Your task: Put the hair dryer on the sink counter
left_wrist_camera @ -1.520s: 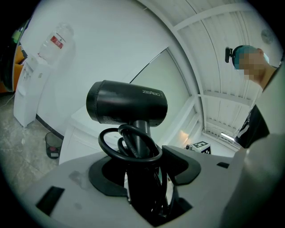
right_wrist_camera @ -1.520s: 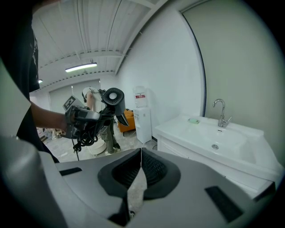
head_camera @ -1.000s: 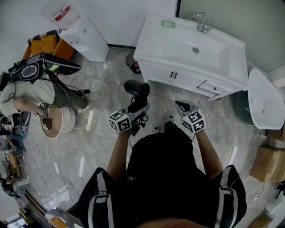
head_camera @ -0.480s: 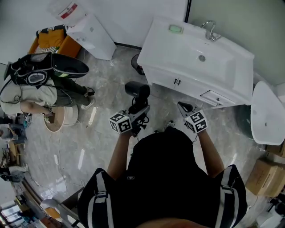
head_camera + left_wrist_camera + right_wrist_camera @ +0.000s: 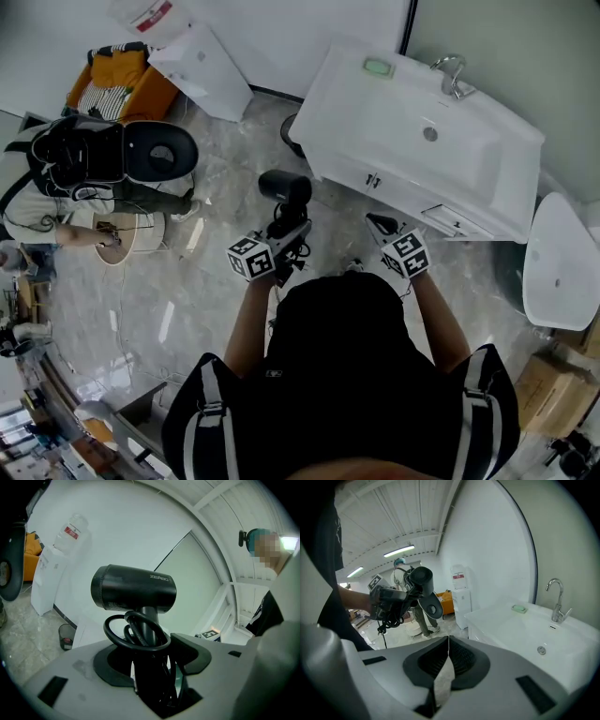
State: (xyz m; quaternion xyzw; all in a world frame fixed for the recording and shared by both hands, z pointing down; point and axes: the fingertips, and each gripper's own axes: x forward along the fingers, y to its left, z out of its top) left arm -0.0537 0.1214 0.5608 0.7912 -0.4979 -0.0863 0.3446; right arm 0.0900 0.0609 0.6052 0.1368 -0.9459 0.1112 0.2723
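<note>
A black hair dryer stands upright above the floor, its cord looped round the handle. My left gripper is shut on that handle, and the left gripper view shows the barrel lying crosswise above the jaws. My right gripper is shut with nothing in it, only a thin slit between its jaws. The white sink counter lies ahead and to the right. Its top carries a faucet and a green soap. Both grippers are short of its front edge.
A person with dark bags bends over a round stool at the left. A white water dispenser and an orange chair stand at the back left. A small bin sits beside the cabinet. A white toilet and cardboard boxes are at the right.
The sink cabinet has drawn a little nearer in the head view. Both grippers and the hair dryer keep their places relative to my body. The person at the left has shifted.
</note>
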